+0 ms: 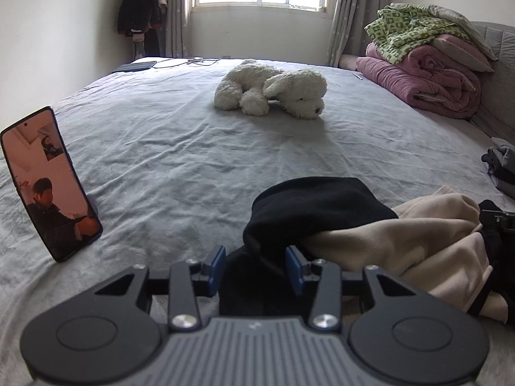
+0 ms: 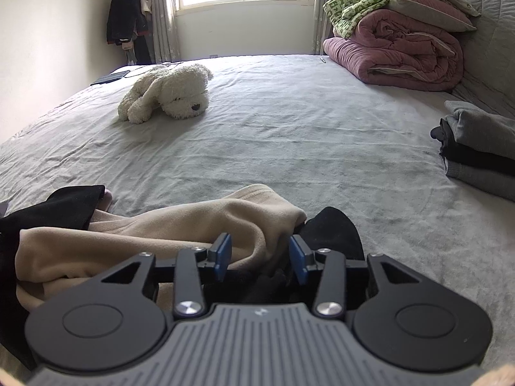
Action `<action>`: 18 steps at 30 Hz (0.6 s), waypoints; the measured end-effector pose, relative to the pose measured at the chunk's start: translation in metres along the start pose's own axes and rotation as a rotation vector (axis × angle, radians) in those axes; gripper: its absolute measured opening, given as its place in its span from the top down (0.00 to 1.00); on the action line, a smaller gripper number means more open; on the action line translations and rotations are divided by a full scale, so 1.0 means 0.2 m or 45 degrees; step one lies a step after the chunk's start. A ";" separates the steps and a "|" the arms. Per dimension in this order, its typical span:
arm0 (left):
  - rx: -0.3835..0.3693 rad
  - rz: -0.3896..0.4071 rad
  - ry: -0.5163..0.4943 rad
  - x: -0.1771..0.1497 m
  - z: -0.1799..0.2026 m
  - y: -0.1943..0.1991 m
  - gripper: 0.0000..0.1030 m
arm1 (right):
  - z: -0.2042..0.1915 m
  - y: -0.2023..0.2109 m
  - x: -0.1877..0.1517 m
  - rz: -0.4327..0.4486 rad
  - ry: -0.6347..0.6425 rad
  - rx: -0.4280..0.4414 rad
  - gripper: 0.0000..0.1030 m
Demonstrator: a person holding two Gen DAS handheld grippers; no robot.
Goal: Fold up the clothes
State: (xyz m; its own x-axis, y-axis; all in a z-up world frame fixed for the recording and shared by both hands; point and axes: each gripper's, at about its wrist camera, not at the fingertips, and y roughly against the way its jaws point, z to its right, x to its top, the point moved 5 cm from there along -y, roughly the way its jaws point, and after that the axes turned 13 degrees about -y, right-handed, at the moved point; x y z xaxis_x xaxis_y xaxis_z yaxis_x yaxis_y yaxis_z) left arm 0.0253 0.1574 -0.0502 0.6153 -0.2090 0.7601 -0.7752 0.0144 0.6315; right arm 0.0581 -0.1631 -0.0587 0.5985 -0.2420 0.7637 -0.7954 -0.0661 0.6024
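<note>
A crumpled garment, black (image 1: 318, 202) outside and beige (image 1: 418, 225) inside, lies bunched on the grey bed sheet (image 1: 180, 148) near the front edge. My left gripper (image 1: 256, 265) stands open at its black left end. Black cloth lies loosely between the blue pads (image 1: 217, 262), which do not squeeze it. In the right wrist view the same garment shows as a beige fold (image 2: 161, 225) with a black end (image 2: 331, 228). My right gripper (image 2: 260, 255) is open over that end, with a beige fold lying slack between its pads (image 2: 224, 252).
A white plush dog (image 1: 273, 88) lies mid-bed. A phone (image 1: 48, 183) stands propped at the left. Folded grey and black clothes (image 2: 482, 148) are stacked at the right. Pink and green quilts (image 2: 396, 38) are piled by the headboard. A tablet (image 1: 138, 65) and a cable lie at the far edge.
</note>
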 end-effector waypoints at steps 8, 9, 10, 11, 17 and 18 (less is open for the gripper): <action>0.196 -0.025 0.071 -0.02 -0.08 0.09 0.89 | 0.06 0.06 0.01 0.006 0.011 -0.018 0.55; 0.234 -0.035 0.073 -0.03 -0.09 0.10 0.89 | 0.07 0.08 0.01 0.009 0.013 -0.020 0.55; 0.285 -0.044 0.063 -0.05 -0.10 0.12 0.89 | 0.08 0.09 0.01 0.012 0.015 -0.022 0.54; 0.327 -0.050 0.046 -0.05 -0.12 0.14 0.89 | 0.09 0.10 0.01 0.012 0.016 -0.023 0.54; 0.318 -0.043 -0.021 -0.09 -0.14 0.20 0.85 | 0.14 0.17 0.00 -0.004 -0.002 -0.005 0.52; 0.290 -0.022 -0.036 -0.09 -0.12 0.21 0.84 | 0.15 0.18 -0.01 -0.011 -0.005 0.005 0.52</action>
State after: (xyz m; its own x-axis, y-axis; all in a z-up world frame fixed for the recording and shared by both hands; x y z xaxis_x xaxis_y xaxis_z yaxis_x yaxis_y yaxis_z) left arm -0.0150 0.1860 -0.0337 0.6269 -0.2350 0.7428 -0.7789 -0.2102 0.5909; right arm 0.0257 -0.1941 -0.0452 0.6047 -0.2454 0.7577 -0.7908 -0.0719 0.6079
